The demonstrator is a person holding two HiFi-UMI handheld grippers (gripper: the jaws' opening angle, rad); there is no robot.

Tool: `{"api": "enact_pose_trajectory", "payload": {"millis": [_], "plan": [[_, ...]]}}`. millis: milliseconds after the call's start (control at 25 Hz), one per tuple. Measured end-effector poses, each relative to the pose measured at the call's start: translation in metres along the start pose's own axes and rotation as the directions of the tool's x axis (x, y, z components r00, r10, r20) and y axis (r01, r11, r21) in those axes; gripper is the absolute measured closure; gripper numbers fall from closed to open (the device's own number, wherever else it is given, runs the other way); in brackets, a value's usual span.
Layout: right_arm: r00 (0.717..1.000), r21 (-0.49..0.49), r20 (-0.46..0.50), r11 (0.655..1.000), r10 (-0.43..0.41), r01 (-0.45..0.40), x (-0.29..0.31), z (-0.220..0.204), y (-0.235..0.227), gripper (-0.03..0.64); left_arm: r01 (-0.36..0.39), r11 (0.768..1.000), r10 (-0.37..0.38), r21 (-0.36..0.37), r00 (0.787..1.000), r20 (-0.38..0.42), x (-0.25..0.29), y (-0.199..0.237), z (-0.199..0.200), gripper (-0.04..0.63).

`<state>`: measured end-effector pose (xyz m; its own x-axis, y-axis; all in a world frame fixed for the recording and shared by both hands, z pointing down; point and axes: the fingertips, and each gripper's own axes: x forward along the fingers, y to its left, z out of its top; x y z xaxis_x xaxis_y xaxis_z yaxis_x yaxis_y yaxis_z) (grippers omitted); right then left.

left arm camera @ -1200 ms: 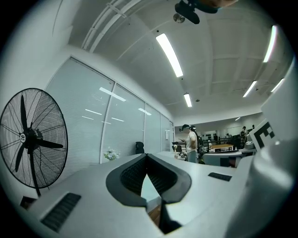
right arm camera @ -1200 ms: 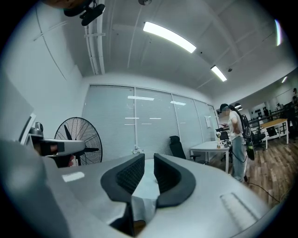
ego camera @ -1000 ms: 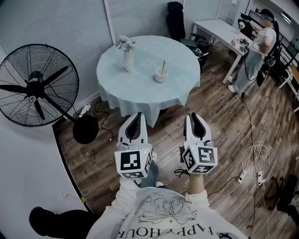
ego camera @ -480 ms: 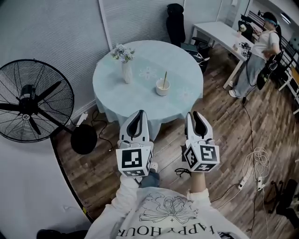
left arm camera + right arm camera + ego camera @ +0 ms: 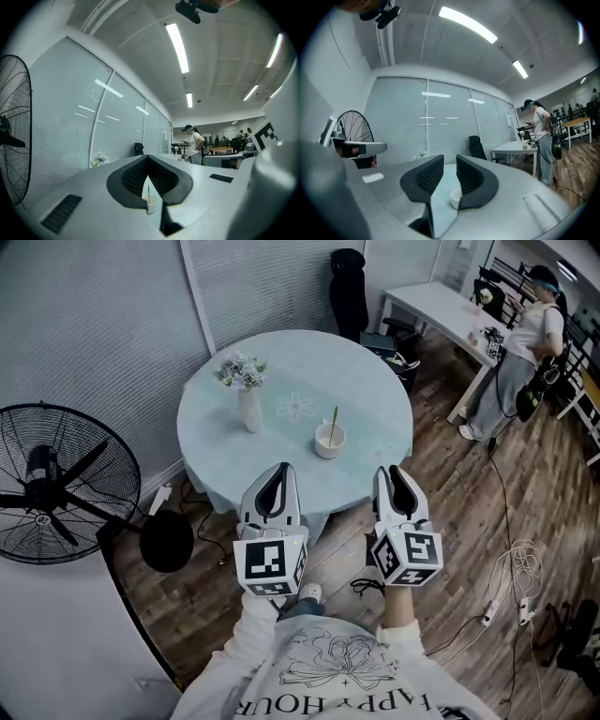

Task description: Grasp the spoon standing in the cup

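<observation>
A white cup stands on the round table, which has a pale blue cloth, with a thin spoon standing upright in it. Both grippers are held low before the table's near edge, well short of the cup. My left gripper has its tips touching and nothing in it. My right gripper shows a narrow gap and is empty. In the left gripper view the cup and spoon show below the closed tips. In the right gripper view the cup sits below the gap.
A vase of flowers stands on the table left of the cup. A large black floor fan is at the left. A black chair, a white desk and a standing person are beyond. Cables lie on the wooden floor.
The table, cup and vase have come closer and lower in the head view, and the fan has slid left. Both grippers keep the same pose in front of the body.
</observation>
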<state>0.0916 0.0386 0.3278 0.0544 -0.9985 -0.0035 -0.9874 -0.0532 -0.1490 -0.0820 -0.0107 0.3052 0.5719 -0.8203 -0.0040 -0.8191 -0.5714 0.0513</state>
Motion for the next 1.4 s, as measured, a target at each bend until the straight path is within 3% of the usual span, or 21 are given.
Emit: {"api": "enact_pose_trajectory", "payload": {"millis": [600,1400], "plan": [[0.998,0.015,-0.069,1.0,0.003,-0.002,0.064,-0.026,-0.011,0.512,-0.004,0.999,0.002,-0.037,0.998,-0.058,0.061,0.034,-0.029,0.591],[0.971,0.059,-0.171,0.986,0.166,-0.159,0.2,-0.07,-0.061,0.512,-0.114,0.993,0.107,-0.034,0.982,-0.155,0.177,0.056,-0.078,0.591]]}}
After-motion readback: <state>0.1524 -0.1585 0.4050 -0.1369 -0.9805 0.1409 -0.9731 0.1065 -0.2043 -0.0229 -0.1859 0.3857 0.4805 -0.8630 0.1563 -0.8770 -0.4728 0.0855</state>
